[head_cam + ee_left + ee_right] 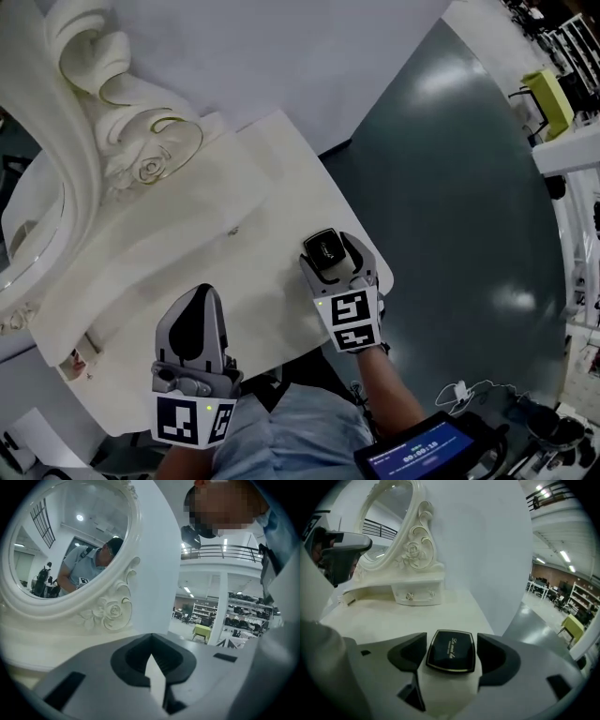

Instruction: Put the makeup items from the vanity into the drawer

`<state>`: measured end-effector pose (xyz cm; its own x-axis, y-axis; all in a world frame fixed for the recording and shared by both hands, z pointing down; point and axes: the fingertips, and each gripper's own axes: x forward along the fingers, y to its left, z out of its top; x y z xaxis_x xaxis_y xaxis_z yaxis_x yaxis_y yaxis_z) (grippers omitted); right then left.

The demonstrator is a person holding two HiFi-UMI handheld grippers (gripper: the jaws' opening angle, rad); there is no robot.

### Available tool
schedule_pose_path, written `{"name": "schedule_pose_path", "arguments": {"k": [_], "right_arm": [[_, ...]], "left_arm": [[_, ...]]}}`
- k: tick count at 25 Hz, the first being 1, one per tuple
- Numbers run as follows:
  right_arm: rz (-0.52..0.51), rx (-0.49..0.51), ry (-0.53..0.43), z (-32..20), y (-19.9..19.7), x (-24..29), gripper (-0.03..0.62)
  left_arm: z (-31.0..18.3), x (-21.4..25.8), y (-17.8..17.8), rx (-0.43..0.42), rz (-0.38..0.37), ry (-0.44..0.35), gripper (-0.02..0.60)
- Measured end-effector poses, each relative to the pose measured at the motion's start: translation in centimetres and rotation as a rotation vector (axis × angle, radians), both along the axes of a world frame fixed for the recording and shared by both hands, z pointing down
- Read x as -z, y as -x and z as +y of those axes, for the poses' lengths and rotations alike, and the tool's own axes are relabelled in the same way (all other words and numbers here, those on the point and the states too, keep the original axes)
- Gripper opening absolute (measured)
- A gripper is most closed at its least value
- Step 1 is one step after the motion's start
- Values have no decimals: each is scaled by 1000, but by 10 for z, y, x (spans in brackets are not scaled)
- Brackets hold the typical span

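A black compact with gold lettering lies flat on the cream vanity top near its right edge. My right gripper stands open around it. In the right gripper view the compact sits between the dark pads with a gap on each side, inside my right gripper. My left gripper hovers over the near left of the top, shut and holding nothing. In its own view my left gripper points at the mirror base, jaws together.
The oval mirror with carved roses rises at the back over a small closed drawer with knobs. What looks like a pulled-out drawer sits at the table's left end. Dark floor lies to the right, and a tablet is near my leg.
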<state>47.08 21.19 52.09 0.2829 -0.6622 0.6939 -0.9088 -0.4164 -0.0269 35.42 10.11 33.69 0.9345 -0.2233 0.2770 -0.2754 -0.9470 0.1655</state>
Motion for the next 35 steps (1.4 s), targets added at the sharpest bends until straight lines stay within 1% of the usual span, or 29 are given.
{"name": "schedule_pose_path", "arguments": {"k": [3, 7, 15, 23, 26, 30, 35], "right_arm": [[-20, 3, 6, -2, 2, -10, 325], [-38, 1, -1, -1, -6, -11, 325], [-69, 26, 2, -2, -8, -10, 344], [-78, 47, 11, -1, -9, -10, 341], [-79, 60, 3, -3, -10, -5, 339], [-55, 95, -30, -17, -8, 14, 339], [-26, 164, -86, -48, 15, 48, 339]], "left_arm": [[-1, -7, 0, 16, -18, 6, 0], [2, -13, -7, 36, -35, 11, 0], [4, -4, -13, 59, -26, 4, 0], [9, 1, -10, 78, -23, -12, 0], [8, 5, -7, 98, -20, -19, 0], [6, 16, 2, 125, 2, -31, 0], [-7, 30, 31, 179, 44, -46, 0]]}}
